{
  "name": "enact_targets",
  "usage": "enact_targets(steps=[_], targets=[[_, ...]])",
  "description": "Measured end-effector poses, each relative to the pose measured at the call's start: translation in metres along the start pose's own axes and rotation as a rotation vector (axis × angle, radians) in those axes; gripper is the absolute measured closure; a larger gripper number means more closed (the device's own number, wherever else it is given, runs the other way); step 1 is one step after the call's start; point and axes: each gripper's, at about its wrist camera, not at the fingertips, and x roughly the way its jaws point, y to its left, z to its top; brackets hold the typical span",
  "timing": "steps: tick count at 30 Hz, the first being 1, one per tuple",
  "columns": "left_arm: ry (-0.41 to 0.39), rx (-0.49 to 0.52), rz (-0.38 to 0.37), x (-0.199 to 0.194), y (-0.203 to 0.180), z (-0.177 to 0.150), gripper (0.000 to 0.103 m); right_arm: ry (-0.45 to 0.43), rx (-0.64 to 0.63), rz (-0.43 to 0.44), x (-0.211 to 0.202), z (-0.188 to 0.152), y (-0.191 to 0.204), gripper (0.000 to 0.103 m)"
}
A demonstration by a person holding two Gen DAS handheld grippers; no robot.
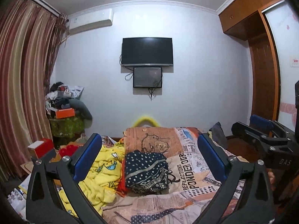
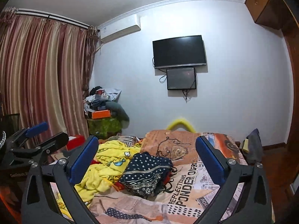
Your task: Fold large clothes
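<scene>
- Plainly, the left gripper point(image 1: 149, 160) stood with its blue-padded jaws spread wide, nothing between the pads, pointing out over the bed point(image 1: 196, 169).
- The right gripper point(image 2: 147, 160) stood equally wide and held nothing; its fingers framed the same stretch of bedding.
- Each gripper showed in the other's view: the right one at the right edge of the left wrist view, the left one at the left edge of the right wrist view, both with jaws apart.
- The folded garment point(image 1: 146, 171), dark navy with white dots and patterned bands, lay as a compact bundle on the newspaper-print bedcover, ahead of both grippers and touched by neither.
- Just beside the bundle, on its left, a rumpled yellow cartoon blanket point(image 1: 104, 169) lay in a heap, its edge against the garment.
- Beyond the bundle sat a tan pillow point(image 1: 153, 140) with a drawn cartoon figure, and behind that a yellow curved object point(image 1: 145, 120) peeked above the far end of the bed.
- On the far wall hung a dark television point(image 1: 147, 51), with a smaller dark screen point(image 1: 147, 77) just under it and cables trailing down.
- An air conditioner point(image 1: 89, 21) was mounted high on the wall near the striped curtains point(image 1: 24, 74).
- A cluttered pile of clothes and an orange box point(image 1: 65, 113) stood in the corner by the curtains.
- A wooden wardrobe point(image 1: 261, 56) filled the right side of the room.
</scene>
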Motion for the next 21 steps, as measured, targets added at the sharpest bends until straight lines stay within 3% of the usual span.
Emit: enact_targets(steps=[21], targets=[[0.042, -0.005, 0.007, 0.012, -0.004, -0.015, 0.001, 0.036, 0.024, -0.003, -0.005, -0.006, -0.009, 0.000]])
